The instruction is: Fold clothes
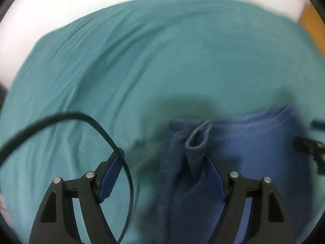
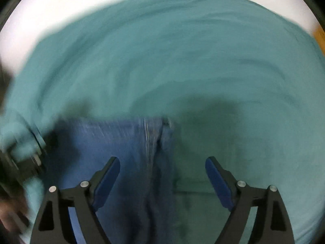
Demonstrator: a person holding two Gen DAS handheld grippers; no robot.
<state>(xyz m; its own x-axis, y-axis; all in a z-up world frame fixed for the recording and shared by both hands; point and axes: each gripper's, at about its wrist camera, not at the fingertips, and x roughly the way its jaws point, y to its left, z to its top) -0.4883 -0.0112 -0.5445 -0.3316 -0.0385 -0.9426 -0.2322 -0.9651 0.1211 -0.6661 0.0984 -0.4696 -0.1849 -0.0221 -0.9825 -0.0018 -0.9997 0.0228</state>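
Blue garment (image 1: pixel 233 142) on teal sheet (image 1: pixel 142 61)

Garment (image 1: pixel 254 142) on sheet (image 1: pixel 142 61), btwn both tongs; cable (image 1: pixel 97 126) left.

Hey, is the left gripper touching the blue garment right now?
Touching. The left wrist view shows the blue garment bunched against one finger pad of the open left gripper.
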